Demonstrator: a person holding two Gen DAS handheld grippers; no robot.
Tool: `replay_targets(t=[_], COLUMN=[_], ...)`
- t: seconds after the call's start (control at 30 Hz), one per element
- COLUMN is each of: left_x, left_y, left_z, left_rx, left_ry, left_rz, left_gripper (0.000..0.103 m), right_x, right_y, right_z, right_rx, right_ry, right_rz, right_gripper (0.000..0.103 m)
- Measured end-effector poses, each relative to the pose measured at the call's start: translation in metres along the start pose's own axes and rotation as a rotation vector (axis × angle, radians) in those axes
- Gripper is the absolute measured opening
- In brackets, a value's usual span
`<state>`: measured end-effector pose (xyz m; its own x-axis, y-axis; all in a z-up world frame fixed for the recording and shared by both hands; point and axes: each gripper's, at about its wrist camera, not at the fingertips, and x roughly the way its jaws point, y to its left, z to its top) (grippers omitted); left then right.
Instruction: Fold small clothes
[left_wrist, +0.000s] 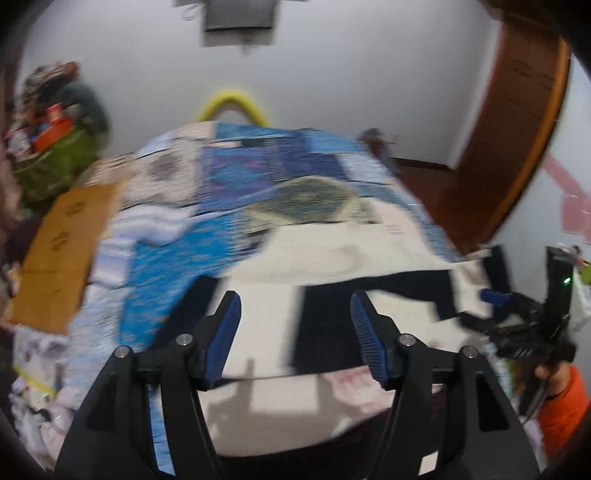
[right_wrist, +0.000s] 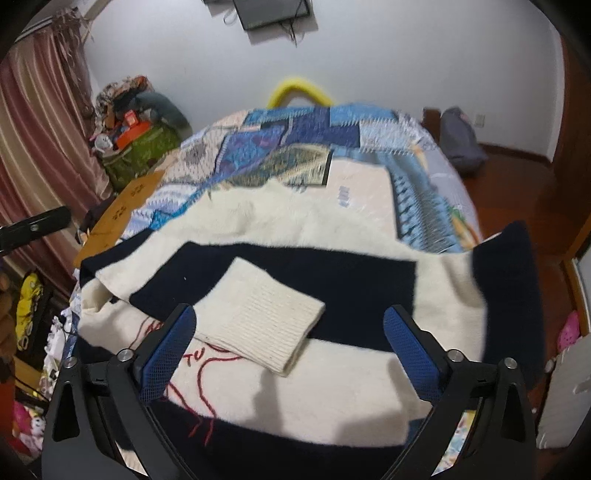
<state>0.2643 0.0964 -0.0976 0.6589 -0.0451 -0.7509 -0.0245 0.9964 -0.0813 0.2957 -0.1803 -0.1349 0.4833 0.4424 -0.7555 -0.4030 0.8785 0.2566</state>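
A cream and navy sweater (right_wrist: 332, 229) lies spread on the bed. One cream ribbed sleeve cuff (right_wrist: 266, 321) is folded across its navy band, beside red stitching (right_wrist: 199, 369). My right gripper (right_wrist: 289, 309) hovers over that cuff, its blue pads wide apart and touching nothing. The left wrist view is blurred. There the sweater (left_wrist: 332, 254) lies under my left gripper (left_wrist: 294, 297), whose jaws stand apart with only flat cloth below them. A person's orange sleeve (left_wrist: 565, 402) shows at the right edge behind the other black device.
A blue patchwork quilt (right_wrist: 314, 125) covers the bed. A cardboard sheet (right_wrist: 125, 206) and a cluttered green bag (right_wrist: 144, 147) stand to the left, by a pink curtain (right_wrist: 37, 129). A grey backpack (right_wrist: 458, 140) rests on the wooden floor at far right.
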Motion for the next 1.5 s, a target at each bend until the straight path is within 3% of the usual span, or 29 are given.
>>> replay_targets(t=[0.1, 0.27, 0.33, 0.4, 0.47, 0.53, 0.57, 0.67, 0.73, 0.87, 1.0, 1.13, 1.3, 1.5], left_x=[0.008, 0.029, 0.036, 0.046, 0.058, 0.067, 0.073, 0.080, 0.081, 0.079, 0.081, 0.082, 0.066, 0.035], left_y=[0.048, 0.106, 0.113, 0.114, 0.110, 0.107, 0.107, 0.112, 0.114, 0.114, 0.121, 0.122, 0.104, 0.089], left_z=[-0.020, -0.064, -0.077, -0.090, -0.099, -0.103, -0.104, -0.100, -0.098, -0.095, -0.102, -0.109, -0.108, -0.098], left_rx=[-0.038, -0.135, -0.146, -0.141, -0.118, -0.103, -0.105, -0.157, -0.174, -0.146, -0.168, -0.179, -0.117, -0.066], left_ry=[0.041, 0.147, 0.169, 0.199, 0.221, 0.229, 0.236, 0.219, 0.212, 0.191, 0.206, 0.227, 0.232, 0.181], left_rz=[0.096, 0.108, 0.100, 0.088, 0.078, 0.106, 0.131, 0.152, 0.163, 0.237, 0.247, 0.219, 0.157, 0.113], left_gripper=[0.063, 0.063, 0.063, 0.063, 0.063, 0.063, 0.063, 0.062, 0.056, 0.055, 0.055, 0.056, 0.056, 0.064], right_x=[0.023, 0.060, 0.072, 0.078, 0.076, 0.073, 0.072, 0.063, 0.050, 0.017, -0.014, -0.017, 0.001, 0.026], right_y=[-0.001, -0.007, -0.006, -0.002, 0.002, 0.004, 0.004, 0.010, 0.010, 0.006, -0.019, -0.046, -0.060, -0.069], right_z=[-0.002, -0.007, -0.010, -0.014, -0.013, -0.011, -0.009, -0.003, 0.006, 0.032, 0.051, 0.049, 0.036, 0.019], right_rx=[0.010, 0.049, 0.068, 0.060, 0.047, 0.053, 0.055, 0.021, 0.012, 0.004, 0.049, 0.094, 0.110, 0.098], right_ry=[0.069, 0.186, 0.226, 0.230, 0.210, 0.202, 0.201, 0.158, 0.115, -0.011, -0.106, -0.098, -0.008, 0.088], right_rz=[0.009, 0.007, 0.021, 0.008, -0.002, 0.014, 0.025, 0.011, 0.016, -0.012, -0.051, -0.097, -0.131, -0.161], right_gripper=[0.089, 0.065, 0.049, 0.047, 0.037, 0.014, 0.012, 0.010, 0.009, 0.009, 0.008, 0.008, 0.008, 0.009])
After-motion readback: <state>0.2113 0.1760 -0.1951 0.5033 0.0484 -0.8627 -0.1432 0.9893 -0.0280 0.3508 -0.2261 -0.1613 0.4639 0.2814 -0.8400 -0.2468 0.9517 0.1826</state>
